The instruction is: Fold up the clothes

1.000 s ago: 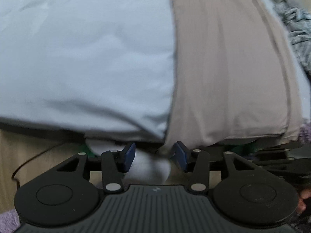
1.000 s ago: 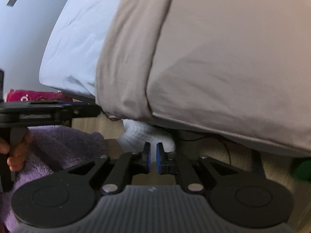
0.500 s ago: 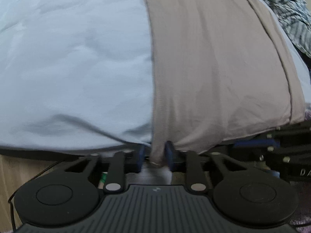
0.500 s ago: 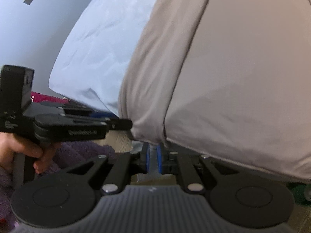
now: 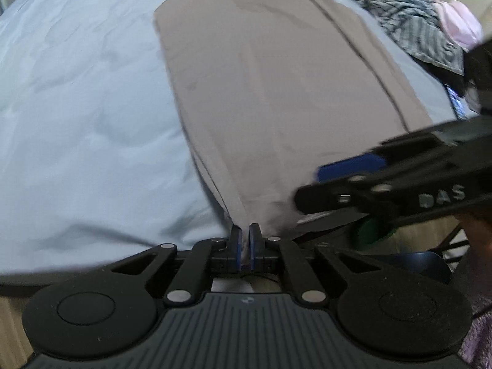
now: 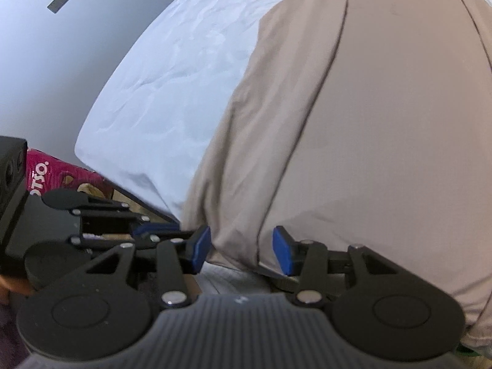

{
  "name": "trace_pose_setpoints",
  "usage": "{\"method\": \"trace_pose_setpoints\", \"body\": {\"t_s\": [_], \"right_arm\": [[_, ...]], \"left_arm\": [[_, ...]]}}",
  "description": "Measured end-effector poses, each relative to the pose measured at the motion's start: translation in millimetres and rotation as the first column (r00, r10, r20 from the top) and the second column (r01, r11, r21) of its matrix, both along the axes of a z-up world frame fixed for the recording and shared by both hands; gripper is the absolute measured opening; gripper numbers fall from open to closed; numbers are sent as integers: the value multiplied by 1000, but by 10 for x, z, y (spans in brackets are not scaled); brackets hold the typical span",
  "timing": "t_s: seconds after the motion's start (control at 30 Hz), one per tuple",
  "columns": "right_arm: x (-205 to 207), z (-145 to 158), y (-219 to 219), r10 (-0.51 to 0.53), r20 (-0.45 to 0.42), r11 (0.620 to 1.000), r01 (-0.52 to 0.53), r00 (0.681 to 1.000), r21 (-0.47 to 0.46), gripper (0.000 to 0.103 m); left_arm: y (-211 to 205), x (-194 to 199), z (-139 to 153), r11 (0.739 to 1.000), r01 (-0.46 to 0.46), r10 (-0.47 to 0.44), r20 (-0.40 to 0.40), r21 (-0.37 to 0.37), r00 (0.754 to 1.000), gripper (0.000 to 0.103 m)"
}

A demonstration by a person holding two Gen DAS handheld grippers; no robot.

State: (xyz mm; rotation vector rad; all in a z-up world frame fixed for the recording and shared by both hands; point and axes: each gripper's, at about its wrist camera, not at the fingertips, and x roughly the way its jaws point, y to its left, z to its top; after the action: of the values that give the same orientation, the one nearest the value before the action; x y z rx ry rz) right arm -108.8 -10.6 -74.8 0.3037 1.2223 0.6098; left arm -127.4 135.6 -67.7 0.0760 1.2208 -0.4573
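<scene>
Left gripper (image 5: 245, 246): fingers (image 5: 235, 247) pressed nearly together, pinching the near corner of the taupe garment (image 5: 270, 92) at the bed edge. Cloth bunches into a narrow tail right between the blue pads.

Right gripper (image 6: 242, 249): fingers (image 6: 199, 247) spread wide, nothing between them. Near hem of the garment hangs just ahead of the gap, draping over the bed edge; can't tell if either pad touches it. In the left wrist view the right gripper comes in from the right side, blurred, just beside the garment's near right corner.

Garment: laid lengthwise on the light blue bedsheet (image 5: 77, 107), running from the near edge toward the far side. Mostly flat, with a long seam or fold line down the right portion and a doubled edge on the left.

To the left in the right wrist view: magenta box (image 6: 52, 173) below the bed corner, beside the left gripper body.

Far right on the bed: crumpled grey striped clothing (image 5: 412, 21), with a pink item (image 5: 458, 24) behind it, both apart from the taupe garment.
</scene>
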Motion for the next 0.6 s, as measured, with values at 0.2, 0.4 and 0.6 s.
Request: {"method": "trace_pose_setpoints", "body": {"t_s": [0.2, 0.4, 0.6], "right_arm": [[102, 32, 169, 17, -1, 999, -17, 1000, 34, 36], [141, 1, 255, 24, -9, 1000, -24, 1000, 14, 35], [160, -121, 270, 9, -47, 1000, -9, 999, -1, 19]], "left_arm": [[-44, -37, -6, 999, 43, -42, 24, -29, 999, 3], [-167, -6, -3, 993, 100, -98, 47, -59, 994, 3], [-229, -26, -1, 987, 143, -139, 48, -69, 989, 3]]}}
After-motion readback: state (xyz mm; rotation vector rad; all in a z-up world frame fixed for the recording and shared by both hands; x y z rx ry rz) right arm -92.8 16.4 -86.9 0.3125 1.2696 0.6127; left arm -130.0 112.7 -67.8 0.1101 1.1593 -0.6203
